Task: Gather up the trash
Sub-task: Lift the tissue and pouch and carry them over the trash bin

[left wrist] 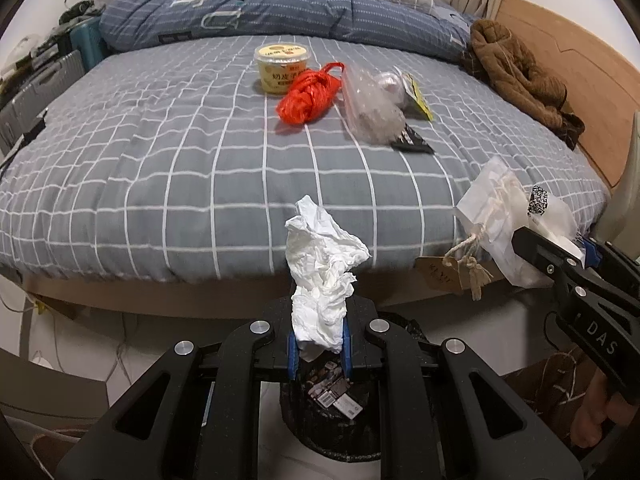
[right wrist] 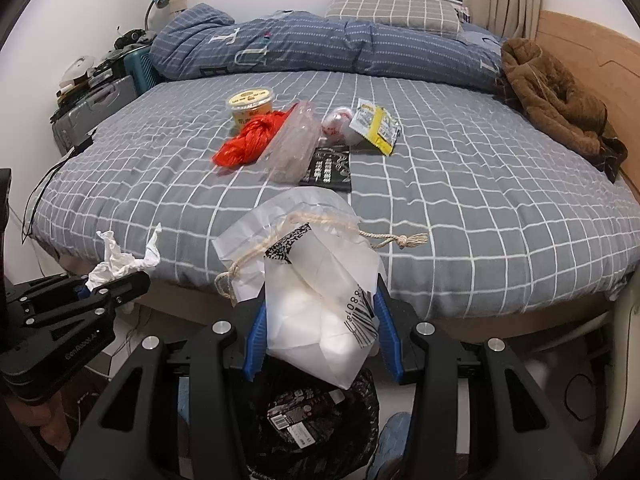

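Both grippers — left (left wrist: 319,354) pinching tissue (left wrist: 322,276), right (right wrist: 320,338) clamping bag (right wrist: 316,312) — are hovering directly above bin (right wrist: 316,424).

I count two grippers: left gripper (left wrist: 319,350), right gripper (right wrist: 318,330). One crumpled tissue (left wrist: 324,268), one white plastic bag (right wrist: 316,284) with a drawstring. One trash bin (right wrist: 316,412) below. On the bed (left wrist: 160,168) I see one yellow tub (left wrist: 281,65), one red bag (left wrist: 310,96), one clear bag (left wrist: 370,108), one black packet (right wrist: 330,170), one yellow wrapper (right wrist: 376,124). One brown garment (right wrist: 556,108).
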A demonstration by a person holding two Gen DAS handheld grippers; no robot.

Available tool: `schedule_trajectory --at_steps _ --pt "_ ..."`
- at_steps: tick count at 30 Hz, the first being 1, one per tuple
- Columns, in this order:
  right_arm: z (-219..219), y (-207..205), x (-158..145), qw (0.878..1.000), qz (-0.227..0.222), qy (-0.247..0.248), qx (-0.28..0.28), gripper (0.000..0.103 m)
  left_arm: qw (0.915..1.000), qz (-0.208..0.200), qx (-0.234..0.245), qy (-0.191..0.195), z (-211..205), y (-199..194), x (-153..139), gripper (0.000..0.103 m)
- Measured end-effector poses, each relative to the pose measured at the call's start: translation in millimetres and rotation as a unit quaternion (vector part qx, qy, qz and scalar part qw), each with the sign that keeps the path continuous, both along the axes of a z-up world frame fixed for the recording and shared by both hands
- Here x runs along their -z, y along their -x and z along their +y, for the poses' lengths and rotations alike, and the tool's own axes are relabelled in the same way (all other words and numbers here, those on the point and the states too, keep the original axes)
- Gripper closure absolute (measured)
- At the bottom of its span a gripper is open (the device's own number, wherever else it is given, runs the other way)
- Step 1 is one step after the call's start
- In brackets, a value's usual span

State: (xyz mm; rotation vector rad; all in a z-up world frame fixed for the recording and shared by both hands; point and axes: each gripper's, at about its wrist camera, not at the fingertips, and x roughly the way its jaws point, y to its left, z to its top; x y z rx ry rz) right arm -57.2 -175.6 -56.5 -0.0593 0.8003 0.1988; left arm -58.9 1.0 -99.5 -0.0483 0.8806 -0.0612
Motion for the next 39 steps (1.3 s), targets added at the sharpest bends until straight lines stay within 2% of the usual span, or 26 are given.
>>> schedule_trajectory --at_steps 11,22,28,39 --pt "5.8 21.2 10.3 1.0 0.016 0.002 -0.01 0.059 0.9998 0.02 -0.007 0.002 0.9 23.2 17.2 0.089" --pt "4.6 46.1 35.1 0.998 0.059 -0.002 -0.013 0.059 0.9984 0.048 -0.027 0.015 10.5 50.4 39.0 0.089" --pt "5.8 40.8 64.2 0.995 0.097 0.001 -0.014 0.059 0.9967 0.075 -0.017 0.025 11.5 50.3 60.7 0.088" --pt "10.6 18.1 126.7 0.985 0.17 0.014 -0.017 0.059 0.9929 0.117 -0.018 0.017 21.3 30.1 105.3 0.088"
